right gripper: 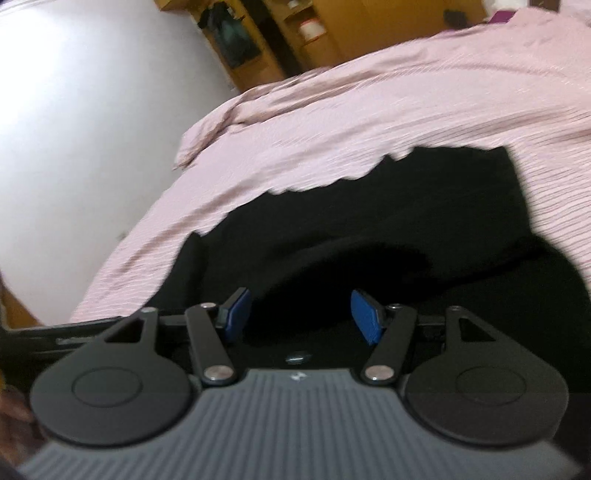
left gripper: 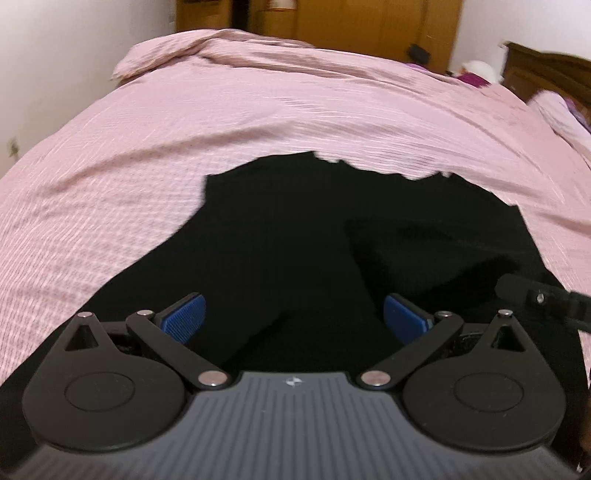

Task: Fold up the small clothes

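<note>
A black garment (left gripper: 295,240) lies spread on a bed covered with a pink checked bedspread (left gripper: 258,110), at the near side of the bed. Its far edge is uneven against the pink cloth, and a raised fold of the dark fabric runs across its right half. The pictures are blurred, and the cloth is so dark that its shape and any seams are hard to read.

On the left, the left tool (left gripper: 293,314) hangs over the near part of the garment, pointing down at it. Its blue pads (left gripper: 183,312) stand wide apart with nothing between them but the black cloth lying below; they grip nothing. At the right edge of that view a black piece of the other tool (left gripper: 535,297) shows just above the garment.

On the right, the right tool (right gripper: 301,314) is likewise over the near part of the garment, seen at a tilt. Its jaws stand apart, the blue pads (right gripper: 364,315) clear of the fabric, and nothing is pinched between them.

Beyond the bed, a white wall (right gripper: 92,129) stands to the left and wooden furniture (right gripper: 332,33) at the far end. At the far right, a dark wooden headboard (left gripper: 550,70) rises beside a pale pillow (left gripper: 565,114).
</note>
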`<state>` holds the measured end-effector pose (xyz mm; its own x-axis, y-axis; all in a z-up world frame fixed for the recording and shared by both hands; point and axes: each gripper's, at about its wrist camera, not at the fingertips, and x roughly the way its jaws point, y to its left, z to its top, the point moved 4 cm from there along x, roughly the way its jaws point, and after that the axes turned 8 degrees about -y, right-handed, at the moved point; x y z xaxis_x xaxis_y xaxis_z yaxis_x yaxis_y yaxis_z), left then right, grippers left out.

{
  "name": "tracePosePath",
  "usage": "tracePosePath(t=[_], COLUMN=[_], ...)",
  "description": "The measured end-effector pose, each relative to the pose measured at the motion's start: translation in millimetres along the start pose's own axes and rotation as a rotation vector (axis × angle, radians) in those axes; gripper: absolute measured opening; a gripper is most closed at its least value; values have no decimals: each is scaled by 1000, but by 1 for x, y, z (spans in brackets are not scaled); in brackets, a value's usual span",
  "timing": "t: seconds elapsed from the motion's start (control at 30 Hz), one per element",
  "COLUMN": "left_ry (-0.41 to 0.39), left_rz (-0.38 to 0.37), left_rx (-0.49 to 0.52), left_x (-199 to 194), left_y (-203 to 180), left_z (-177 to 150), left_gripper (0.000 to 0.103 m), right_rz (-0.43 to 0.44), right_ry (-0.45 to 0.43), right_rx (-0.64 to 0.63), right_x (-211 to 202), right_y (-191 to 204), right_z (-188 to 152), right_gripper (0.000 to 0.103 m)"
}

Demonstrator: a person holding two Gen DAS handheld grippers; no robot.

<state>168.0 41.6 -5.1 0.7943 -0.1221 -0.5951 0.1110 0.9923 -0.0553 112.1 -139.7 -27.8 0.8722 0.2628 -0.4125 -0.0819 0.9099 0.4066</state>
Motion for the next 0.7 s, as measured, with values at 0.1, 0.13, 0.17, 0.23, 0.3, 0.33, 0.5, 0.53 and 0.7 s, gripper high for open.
tracePosePath(t=[0.1, 0.13, 0.17, 0.23, 0.3, 0.33, 0.5, 0.53, 0.7], left_ry=[-3, -3, -4, -6, -6, -3, 28, 27, 14], left_rz=[-27, -33, -41, -57, -72, -79, -99, -94, -94], left_rx=[57, 74, 96, 129, 161, 173, 233, 253, 369], left_x=[3, 4, 7, 12, 19, 24, 53, 58, 82], left_y=[-26, -35, -45, -60, -77, -83, -117, -123, -149], left_z=[3, 4, 5, 7, 9, 10, 11, 10, 8], left_gripper=[103, 103, 103, 103, 103, 103, 103, 103, 103], right_rz=[-67, -92, -113, -155, -190, -206, -233, -233, -213], right_ry=[-30, -43, -56, -83, -111, -123, -149, -151, -155], right_rx=[10, 19, 27, 43, 43, 39, 100, 112, 112], right_x=[-5, -6, -8, -9, -10, -9, -1, 0, 5], right_y=[-26, -36, -45, -62, -77, -84, -111, -116, -126], right_z=[7, 8, 10, 14, 15, 16, 16, 16, 7], right_gripper=[64, 64, 64, 64, 64, 64, 64, 64, 64])
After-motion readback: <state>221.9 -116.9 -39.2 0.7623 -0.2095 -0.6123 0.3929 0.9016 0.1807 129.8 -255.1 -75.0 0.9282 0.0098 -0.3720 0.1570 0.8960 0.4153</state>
